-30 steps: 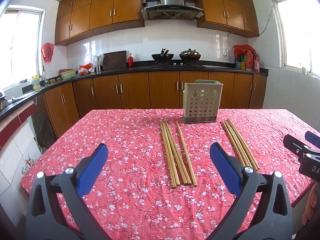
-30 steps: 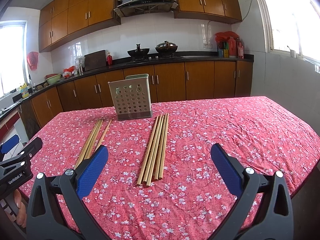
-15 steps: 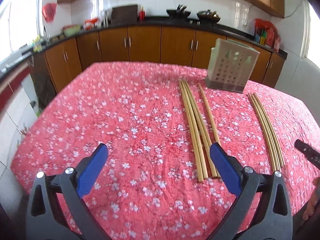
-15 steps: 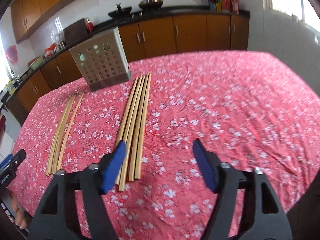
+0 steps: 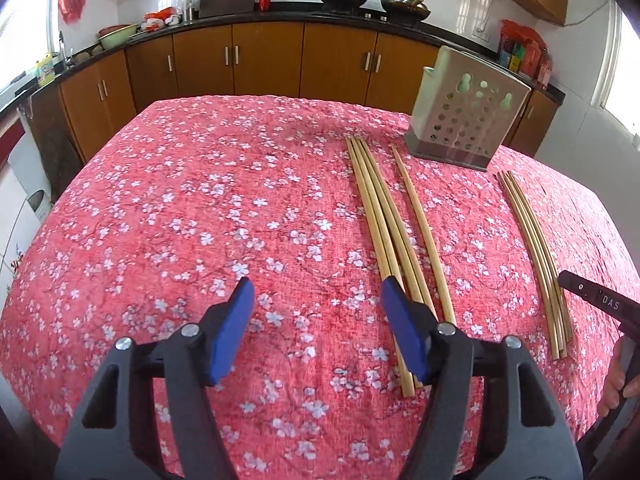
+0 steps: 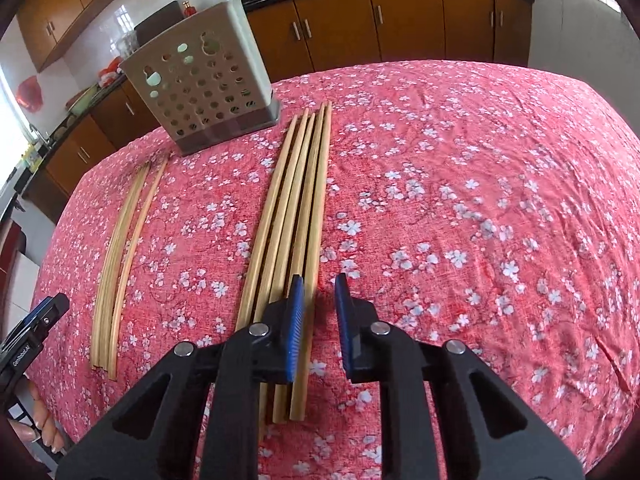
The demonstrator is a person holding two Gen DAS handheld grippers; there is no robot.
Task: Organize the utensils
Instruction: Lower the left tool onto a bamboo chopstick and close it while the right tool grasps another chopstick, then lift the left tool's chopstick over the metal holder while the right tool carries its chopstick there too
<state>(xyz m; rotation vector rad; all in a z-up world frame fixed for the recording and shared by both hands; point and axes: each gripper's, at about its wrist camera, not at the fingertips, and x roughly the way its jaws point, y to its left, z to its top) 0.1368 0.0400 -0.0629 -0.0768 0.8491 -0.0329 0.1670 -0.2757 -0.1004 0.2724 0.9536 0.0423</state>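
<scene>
Left wrist view: left gripper (image 5: pixel 318 304) is hovering low over the floral tablecloth (image 5: pixel 192 216), jaws closing with only cloth between them; its right pad is hiding the near ends of the left chopstick group (image 5: pixel 384 220).
Right wrist view: right gripper (image 6: pixel 319 300) is narrowing its jaws, a slim gap remaining; the rightmost stick of the right chopstick group (image 6: pixel 296 200) is passing under the left pad, and whether it is pinched is hard to make out.
Cut off: only fingertips of the person's hand (image 6: pixel 40 428) are showing at the frame edge.
Chopsticks: pale bamboo sticks are lying lengthwise in two bundles.
Holder: perforated grey utensil holder (image 6: pixel 200 84) is standing upright beyond both bundles.
</scene>
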